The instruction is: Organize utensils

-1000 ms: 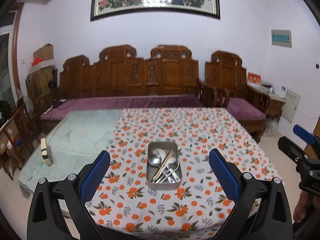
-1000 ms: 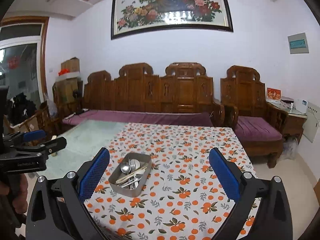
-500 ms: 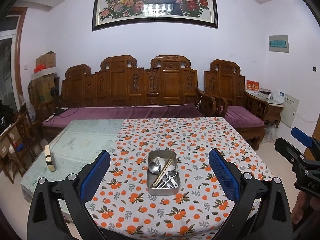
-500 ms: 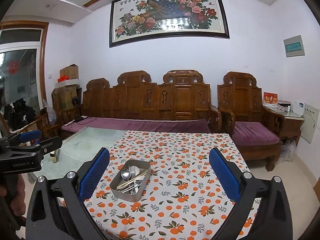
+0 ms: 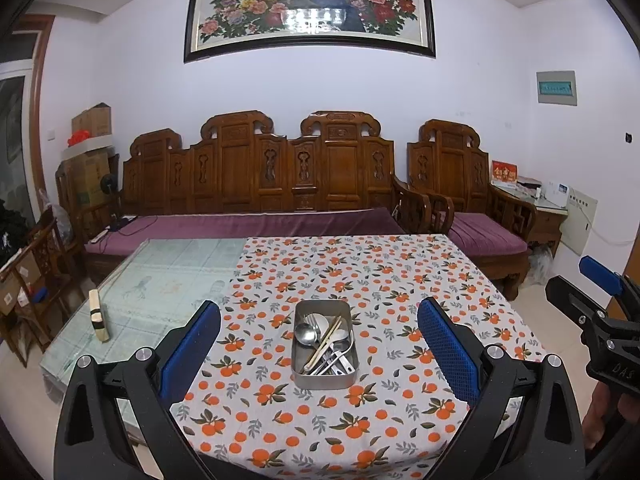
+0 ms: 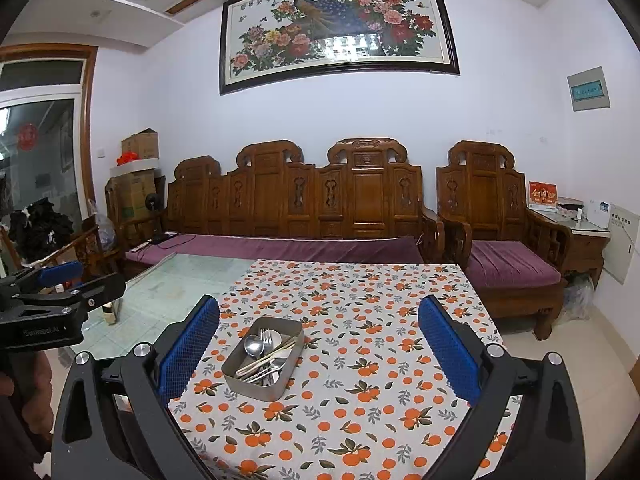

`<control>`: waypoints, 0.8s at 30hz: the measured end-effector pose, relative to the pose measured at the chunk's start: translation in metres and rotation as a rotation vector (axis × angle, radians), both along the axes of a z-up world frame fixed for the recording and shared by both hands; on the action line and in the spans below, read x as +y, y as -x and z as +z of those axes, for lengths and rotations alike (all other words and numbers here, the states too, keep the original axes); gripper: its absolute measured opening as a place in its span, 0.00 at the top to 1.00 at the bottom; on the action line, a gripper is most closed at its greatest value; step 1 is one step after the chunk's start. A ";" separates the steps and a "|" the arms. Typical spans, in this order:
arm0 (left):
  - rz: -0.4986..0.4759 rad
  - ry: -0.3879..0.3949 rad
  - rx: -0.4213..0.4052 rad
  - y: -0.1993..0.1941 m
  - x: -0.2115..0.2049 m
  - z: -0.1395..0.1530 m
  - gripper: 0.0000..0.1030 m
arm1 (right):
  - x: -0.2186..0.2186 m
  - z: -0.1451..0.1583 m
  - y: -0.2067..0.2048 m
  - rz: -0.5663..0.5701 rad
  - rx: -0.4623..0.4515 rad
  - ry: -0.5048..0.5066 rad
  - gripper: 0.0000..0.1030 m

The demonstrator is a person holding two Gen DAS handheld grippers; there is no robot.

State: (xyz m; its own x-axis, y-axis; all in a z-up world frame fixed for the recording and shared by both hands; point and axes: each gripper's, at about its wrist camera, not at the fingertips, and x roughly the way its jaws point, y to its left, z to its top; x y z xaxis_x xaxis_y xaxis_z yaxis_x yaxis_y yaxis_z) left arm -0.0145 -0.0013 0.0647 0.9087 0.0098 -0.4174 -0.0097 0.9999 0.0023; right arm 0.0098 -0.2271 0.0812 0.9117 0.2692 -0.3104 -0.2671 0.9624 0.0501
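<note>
Two handheld grippers, black angular frames. Left gripper (image 5: 319, 352) and right gripper (image 6: 319, 350): blue textured pads (image 5: 190, 350) on each finger, silver round screws (image 5: 143, 353) at the joints. Faint white lettering (image 6: 41, 331) along one black body.

A shallow metal tin (image 5: 324, 376) sits flat on the orange-print tablecloth (image 5: 360, 272), near its front half. Inside, the utensils lie jumbled: a spoon (image 5: 306, 335) bowl-up at the far end, a fork (image 5: 316, 322) beside it, pale chopsticks (image 5: 326, 342) slanting across the heap.
</note>
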 end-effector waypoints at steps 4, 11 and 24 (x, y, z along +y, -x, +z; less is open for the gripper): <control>-0.002 0.000 0.000 0.000 0.000 0.000 0.08 | 0.000 0.001 0.000 -0.001 -0.003 -0.002 0.03; -0.001 0.002 -0.002 0.000 -0.001 0.000 0.08 | 0.000 0.001 0.001 -0.001 -0.001 -0.003 0.03; -0.005 0.002 -0.006 0.001 -0.002 0.000 0.08 | 0.000 0.003 0.000 -0.002 0.001 -0.005 0.03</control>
State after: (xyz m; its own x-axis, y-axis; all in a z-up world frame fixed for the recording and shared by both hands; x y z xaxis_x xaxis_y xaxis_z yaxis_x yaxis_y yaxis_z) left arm -0.0152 -0.0031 0.0649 0.9111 0.0049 -0.4122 -0.0051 1.0000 0.0004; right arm 0.0093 -0.2269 0.0840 0.9120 0.2693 -0.3094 -0.2655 0.9625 0.0552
